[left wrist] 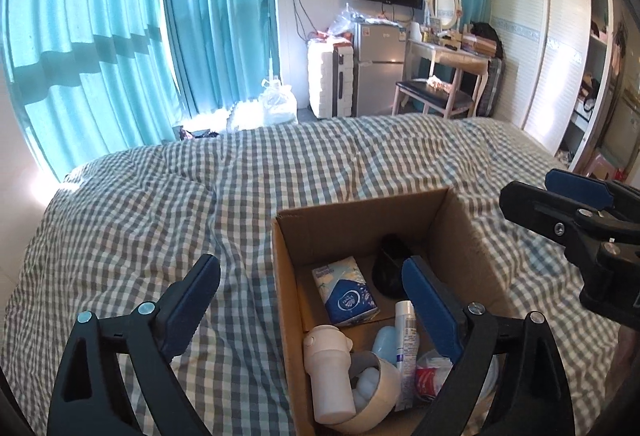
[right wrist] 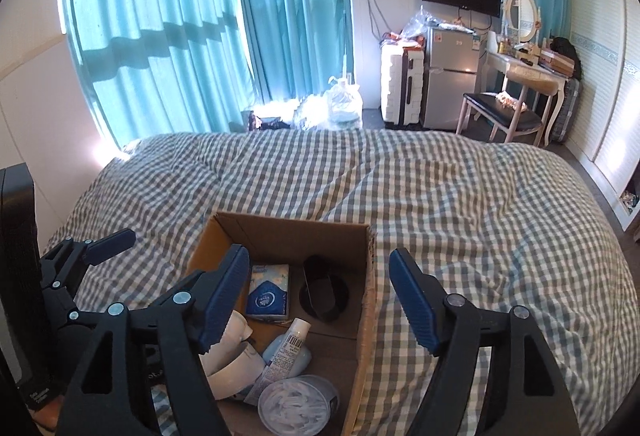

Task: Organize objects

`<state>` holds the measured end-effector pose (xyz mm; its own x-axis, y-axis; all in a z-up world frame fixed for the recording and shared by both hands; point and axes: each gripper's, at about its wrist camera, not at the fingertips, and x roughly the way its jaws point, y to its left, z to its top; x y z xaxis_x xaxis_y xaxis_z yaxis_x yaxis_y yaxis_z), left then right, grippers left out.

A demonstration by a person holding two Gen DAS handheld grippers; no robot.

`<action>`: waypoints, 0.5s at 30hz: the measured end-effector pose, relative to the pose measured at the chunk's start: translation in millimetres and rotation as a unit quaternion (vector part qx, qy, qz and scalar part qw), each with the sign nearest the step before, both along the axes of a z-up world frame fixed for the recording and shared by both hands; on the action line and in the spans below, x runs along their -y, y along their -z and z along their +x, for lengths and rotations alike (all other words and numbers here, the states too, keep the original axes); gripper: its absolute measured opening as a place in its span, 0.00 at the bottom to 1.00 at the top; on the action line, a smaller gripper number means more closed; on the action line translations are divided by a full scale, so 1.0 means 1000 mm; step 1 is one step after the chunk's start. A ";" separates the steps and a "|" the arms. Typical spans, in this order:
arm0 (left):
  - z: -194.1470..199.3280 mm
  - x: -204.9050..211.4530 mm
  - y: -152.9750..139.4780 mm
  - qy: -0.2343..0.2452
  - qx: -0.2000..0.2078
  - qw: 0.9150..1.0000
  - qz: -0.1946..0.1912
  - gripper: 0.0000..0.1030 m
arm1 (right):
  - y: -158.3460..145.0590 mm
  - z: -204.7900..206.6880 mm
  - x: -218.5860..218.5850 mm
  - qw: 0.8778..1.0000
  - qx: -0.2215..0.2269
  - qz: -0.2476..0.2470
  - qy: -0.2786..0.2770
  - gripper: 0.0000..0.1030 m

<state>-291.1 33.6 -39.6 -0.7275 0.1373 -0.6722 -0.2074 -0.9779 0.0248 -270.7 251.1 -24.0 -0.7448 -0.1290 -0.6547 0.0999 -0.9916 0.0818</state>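
Observation:
An open cardboard box point(left wrist: 288, 276) point(right wrist: 370, 276) sits on the checked bed. Inside lie a blue tissue pack point(left wrist: 346, 296) point(right wrist: 268, 296), a black holder point(left wrist: 386, 268) point(right wrist: 322, 288), a white tube point(left wrist: 405, 348) point(right wrist: 290, 344), a white bottle point(left wrist: 330, 376), a white cup with cotton balls point(left wrist: 376, 396) and a clear tub point(right wrist: 296, 408). My left gripper point(left wrist: 312, 300) is open and empty, straddling the box's left wall. My right gripper point(right wrist: 316, 300) is open and empty, straddling the box's right wall; it also shows in the left wrist view point(left wrist: 560, 204).
The grey-checked bedspread point(left wrist: 200, 196) point(right wrist: 480, 204) stretches around the box. Beyond the bed are teal curtains point(left wrist: 120, 36), a white suitcase point(left wrist: 330, 80), a small fridge point(left wrist: 378, 64), a dressing table with chair point(left wrist: 440, 76) and a wardrobe point(left wrist: 560, 56).

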 end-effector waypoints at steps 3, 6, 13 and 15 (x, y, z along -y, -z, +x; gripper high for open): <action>0.016 0.006 -0.025 -0.007 -0.019 1.000 0.009 0.94 | -0.022 0.018 -0.001 1.000 -0.021 0.001 0.005 0.71; 0.033 0.007 -0.049 -0.012 -0.039 0.999 0.013 0.96 | -0.046 0.038 -0.001 0.999 -0.043 0.003 0.009 0.78; 0.084 0.012 -0.105 -0.020 -0.095 0.995 0.021 0.99 | -0.097 0.097 -0.005 0.994 -0.102 0.007 0.028 0.92; 0.100 0.014 -0.120 -0.021 -0.111 0.993 0.024 0.99 | -0.112 0.115 -0.004 0.993 -0.116 0.009 0.029 0.93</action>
<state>-190.9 19.5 80.5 -0.8627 0.1320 -0.4883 -0.1611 -0.9868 0.0178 -155.2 255.3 88.2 -0.8820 -0.0719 -0.4657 0.0570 -0.9973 0.0459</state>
